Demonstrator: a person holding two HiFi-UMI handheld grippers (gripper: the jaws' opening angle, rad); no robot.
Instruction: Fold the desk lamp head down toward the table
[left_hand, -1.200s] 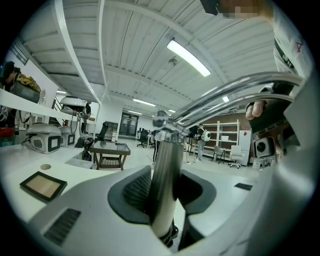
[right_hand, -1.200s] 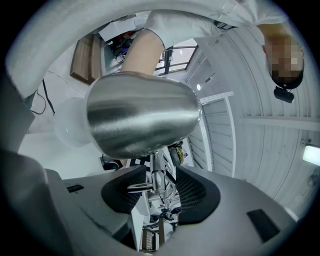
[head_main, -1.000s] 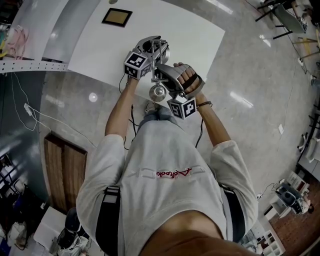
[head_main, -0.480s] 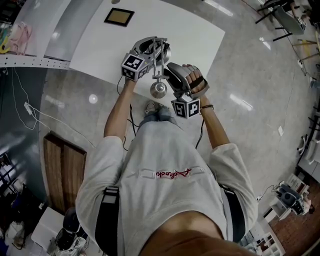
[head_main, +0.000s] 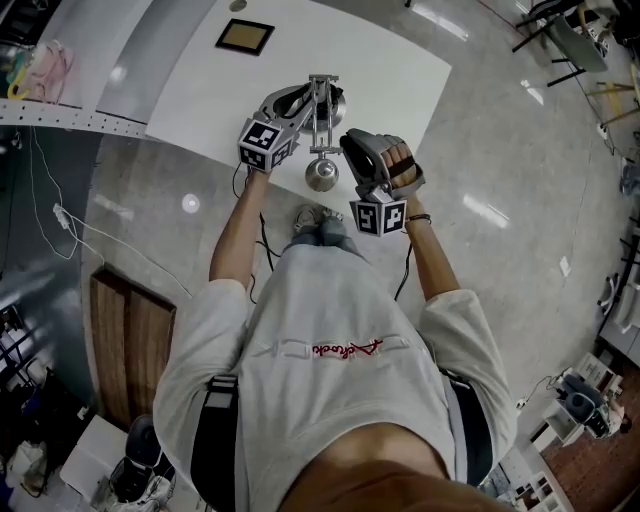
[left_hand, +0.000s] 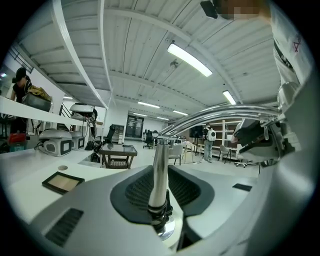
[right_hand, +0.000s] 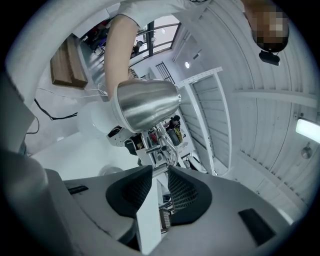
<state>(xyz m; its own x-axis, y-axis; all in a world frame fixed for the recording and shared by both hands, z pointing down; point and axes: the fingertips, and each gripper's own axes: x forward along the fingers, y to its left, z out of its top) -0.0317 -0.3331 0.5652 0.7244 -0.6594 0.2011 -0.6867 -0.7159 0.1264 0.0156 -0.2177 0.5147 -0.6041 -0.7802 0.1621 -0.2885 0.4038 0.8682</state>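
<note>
We cannot read the shirt's red script (head_main: 347, 347). Both tools have just been closing: the right tool (right_hand: 159, 172) clamps the lamp arm (right_hand: 149, 220), the left tool (left_hand: 160, 169) the lamp pole (left_hand: 160, 147). Between them the lamp head (head_main: 321, 175) hangs near the tabletop (head_main: 400, 70) edge; a framed panel (head_main: 245, 36) lies beyond.

The lamp pole (left_hand: 158, 170) ends hidden between the jaws (left gripper view).

We see the chrome, dome-shaped lamp head (head_main: 321, 175) lower in the head view, and its twin-rod metal arm (head_main: 322, 115) drawn out straighter. The right gripper (right_hand: 156, 182) has shifted off the head to beside it. Its jaws have just been closing on a pale flat bar (right_hand: 147, 215). The left gripper (left_hand: 159, 202) has been closing on the shiny upright post (left_hand: 159, 165).
</note>
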